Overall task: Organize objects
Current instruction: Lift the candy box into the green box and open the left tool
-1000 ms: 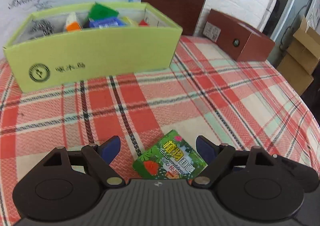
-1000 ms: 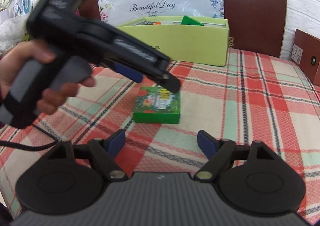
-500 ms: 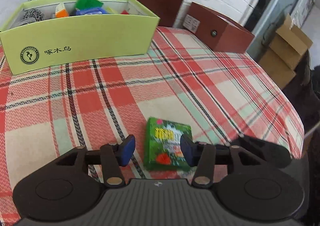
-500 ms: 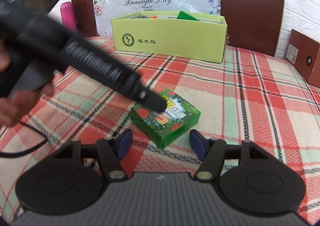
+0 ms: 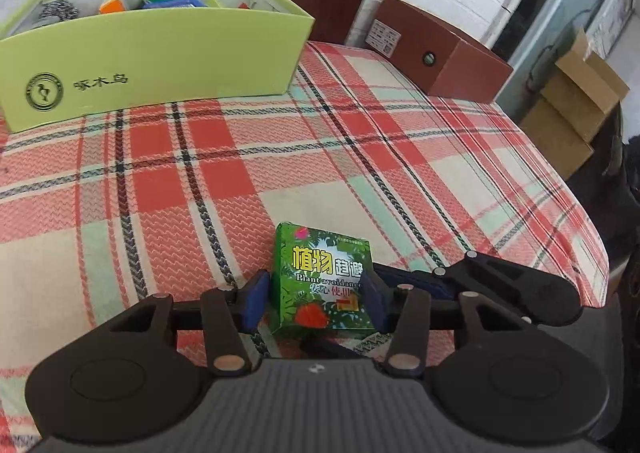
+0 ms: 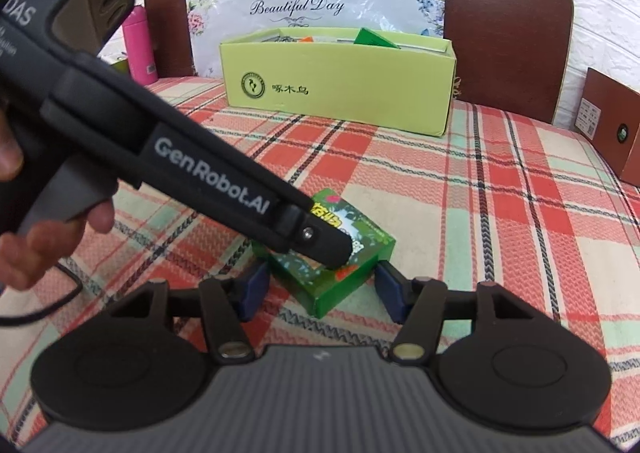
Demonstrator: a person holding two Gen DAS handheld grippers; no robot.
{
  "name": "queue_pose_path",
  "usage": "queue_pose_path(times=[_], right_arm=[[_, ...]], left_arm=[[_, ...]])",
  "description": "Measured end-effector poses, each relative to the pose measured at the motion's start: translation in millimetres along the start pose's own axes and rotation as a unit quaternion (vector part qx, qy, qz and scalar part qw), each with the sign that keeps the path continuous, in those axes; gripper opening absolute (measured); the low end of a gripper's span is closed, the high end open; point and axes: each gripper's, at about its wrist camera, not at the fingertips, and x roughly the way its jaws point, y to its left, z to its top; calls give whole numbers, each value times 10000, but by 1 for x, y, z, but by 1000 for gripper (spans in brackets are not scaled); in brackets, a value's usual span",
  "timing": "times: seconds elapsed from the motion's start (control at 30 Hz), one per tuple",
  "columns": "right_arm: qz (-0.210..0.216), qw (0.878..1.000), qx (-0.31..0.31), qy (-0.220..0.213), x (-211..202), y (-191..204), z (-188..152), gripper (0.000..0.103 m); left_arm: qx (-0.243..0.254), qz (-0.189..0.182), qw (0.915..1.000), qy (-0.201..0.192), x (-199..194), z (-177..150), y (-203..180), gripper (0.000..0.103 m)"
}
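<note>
A small green printed box (image 5: 324,281) lies on the plaid tablecloth. My left gripper (image 5: 316,299) is shut on the box, its blue pads pressed to both sides. In the right wrist view the same green box (image 6: 360,249) lies just ahead, with the left gripper's arm (image 6: 200,177) reaching over it. My right gripper (image 6: 318,291) is open, its pads either side of the box's near corner and not touching it. A lime-green open carton (image 5: 160,53) holding several items stands at the back; it also shows in the right wrist view (image 6: 340,89).
A brown box (image 5: 440,53) sits at the table's far right edge, also in the right wrist view (image 6: 616,129). A pink bottle (image 6: 138,49) stands at the back left. Two chair backs and a floral bag are behind the carton. Cardboard boxes (image 5: 576,101) stand beyond the table's right edge.
My left gripper has closed from wide open onto the green box. My right gripper has moved closer to the box and narrowed a little, still open.
</note>
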Motion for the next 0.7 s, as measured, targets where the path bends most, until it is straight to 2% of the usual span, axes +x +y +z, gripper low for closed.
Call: queue_pose_path(times=[0.1,0.2,0.43,0.6,0.7], right_arm=[[-83,9997,-162,-172,-7,7,4,57],[-85,9988,-283,-401,-14,9,19,57],[-12,9929,-657,-993,-8,11,78,57],[139,9889,-814,-1231,16,10,122,57],[238,9881,-791,-1296,35,7,145,57]], left_arm=[[76,106,9996,-245,-14,2,-5,51],[-70,119,9983,-564,-32,12,-2,52],[-273,248,9920,-1208,-67,59,19,50],[-522,362,9884,-1382,-76,96,46,50],[-448,552,9868,-1456,-77,118,59,50]])
